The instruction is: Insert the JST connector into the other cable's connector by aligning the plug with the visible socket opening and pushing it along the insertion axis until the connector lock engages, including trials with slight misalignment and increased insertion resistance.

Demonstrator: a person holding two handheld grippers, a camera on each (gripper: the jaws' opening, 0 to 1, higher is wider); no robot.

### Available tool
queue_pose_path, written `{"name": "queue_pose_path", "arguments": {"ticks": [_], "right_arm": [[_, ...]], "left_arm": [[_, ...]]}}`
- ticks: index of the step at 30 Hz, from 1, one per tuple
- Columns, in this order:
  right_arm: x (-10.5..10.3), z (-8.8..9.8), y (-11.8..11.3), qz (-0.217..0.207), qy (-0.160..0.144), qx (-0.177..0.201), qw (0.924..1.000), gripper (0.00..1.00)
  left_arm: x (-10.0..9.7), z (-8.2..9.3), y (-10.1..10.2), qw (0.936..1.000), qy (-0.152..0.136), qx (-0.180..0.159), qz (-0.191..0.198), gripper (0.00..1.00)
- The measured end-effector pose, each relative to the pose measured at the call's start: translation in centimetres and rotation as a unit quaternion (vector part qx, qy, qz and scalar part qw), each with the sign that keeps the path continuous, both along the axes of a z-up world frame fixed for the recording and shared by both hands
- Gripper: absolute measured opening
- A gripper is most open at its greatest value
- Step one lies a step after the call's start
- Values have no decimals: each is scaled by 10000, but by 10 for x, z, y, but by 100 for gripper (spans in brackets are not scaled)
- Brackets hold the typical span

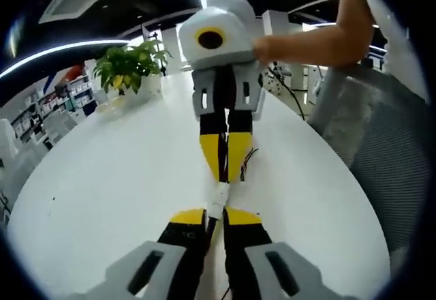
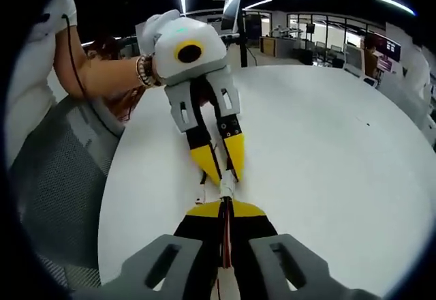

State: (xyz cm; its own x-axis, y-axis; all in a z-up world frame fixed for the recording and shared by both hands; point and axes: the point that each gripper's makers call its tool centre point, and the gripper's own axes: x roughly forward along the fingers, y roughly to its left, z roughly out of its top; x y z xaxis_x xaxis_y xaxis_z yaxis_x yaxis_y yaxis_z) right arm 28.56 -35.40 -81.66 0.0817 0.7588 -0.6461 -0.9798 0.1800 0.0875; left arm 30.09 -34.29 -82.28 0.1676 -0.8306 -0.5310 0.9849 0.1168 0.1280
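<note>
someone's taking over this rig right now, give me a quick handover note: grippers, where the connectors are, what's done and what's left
Left gripper: shut on its cable, white connector sticking out of the tips.
Right gripper: shut on the other cable, tips facing the left's.
Both meet nose to nose over the white table; connectors touch or nearly touch between the tips.
Done: both cables gripped, plug lined up with the socket.
Left: push along the axis until the lock engages; whether it is seated can't be told.
</note>
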Motion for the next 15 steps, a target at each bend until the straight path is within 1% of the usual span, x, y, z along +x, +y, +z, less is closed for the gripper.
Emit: {"name": "queue_pose_path", "arguments": {"ticks": [1,2,3,4,5,7,8,10,12,15], "right_arm": [[3,0,-1,-4,-7,-3,10000,0],[8,0,-2,-8,-14,17,10000,0],[11,1,-3,-2,-20,28,10000,0],[14,0,-4,1,-31,30,10000,0],[19,-2,-6,11,-45,13,10000,0],[26,-7,-10,43,-42,-106,9999,0],[30,-11,-12,89,-36,-161,9998,0],[36,-14,-12,137,32,-146,9998,0],[40,-14,-9,233,35,-133,9996,0],[43,-19,-7,384,74,-222,9990,0]], "left_arm": [[4,-1,2,9999,37,5,124,12],[12,-5,8,9993,28,104,361,17],[17,-8,12,9986,-28,191,490,21],[20,-10,15,9982,-78,256,538,21],[22,-12,17,9981,-54,258,564,20],[22,-12,19,9981,18,164,596,20],[23,-11,19,9978,85,58,653,20],[25,-11,19,9970,184,-44,750,20],[25,-11,18,9953,395,-195,862,20],[27,-14,20,9949,418,-159,902,20]]}}
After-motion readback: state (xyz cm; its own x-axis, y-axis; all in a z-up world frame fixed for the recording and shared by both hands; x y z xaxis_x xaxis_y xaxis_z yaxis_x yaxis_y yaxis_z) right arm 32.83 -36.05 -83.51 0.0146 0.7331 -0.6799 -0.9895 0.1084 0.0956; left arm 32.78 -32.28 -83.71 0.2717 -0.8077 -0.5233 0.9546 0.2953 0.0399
